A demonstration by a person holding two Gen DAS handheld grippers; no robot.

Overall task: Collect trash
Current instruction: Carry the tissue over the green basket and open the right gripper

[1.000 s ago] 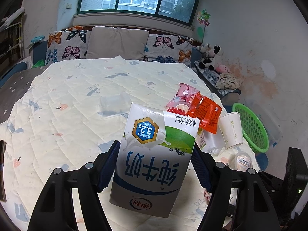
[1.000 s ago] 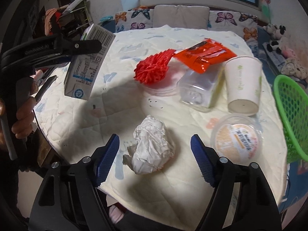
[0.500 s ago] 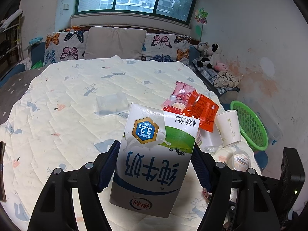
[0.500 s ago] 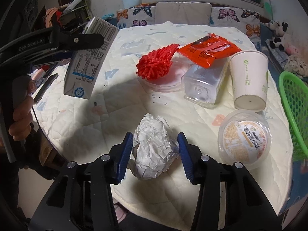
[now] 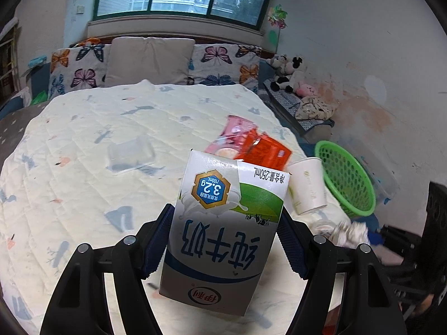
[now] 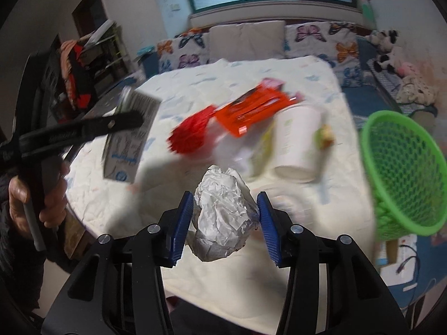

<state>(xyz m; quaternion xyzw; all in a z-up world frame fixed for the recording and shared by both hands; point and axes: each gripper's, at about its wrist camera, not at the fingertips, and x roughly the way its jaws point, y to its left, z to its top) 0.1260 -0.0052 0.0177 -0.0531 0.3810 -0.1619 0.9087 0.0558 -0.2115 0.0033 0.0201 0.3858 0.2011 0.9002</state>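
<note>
Right claw: our right gripper [image 6: 225, 220] pinches the crumpled white paper ball [image 6: 222, 213] between its blue pads, lifted off the cream quilted table cover [image 6: 293, 284].
Left claw: our left gripper [image 5: 225, 244] squeezes the white, blue and green milk carton [image 5: 223, 231] by its two flat sides, upside down, above the table.
Paper ball: we think it is very light and squashy, so a soft pinch across its middle should do.
Milk carton: stiff card, maybe empty; we would hold the flat sides, not too hard, or it could dent.
Basket: the green plastic mesh basket [image 6: 405, 173] sits at three o'clock in the right view, off the table edge.
Still on the table: a white paper cup [image 6: 296, 142] and an orange snack wrapper [image 6: 251, 111], near twelve o'clock.
</note>
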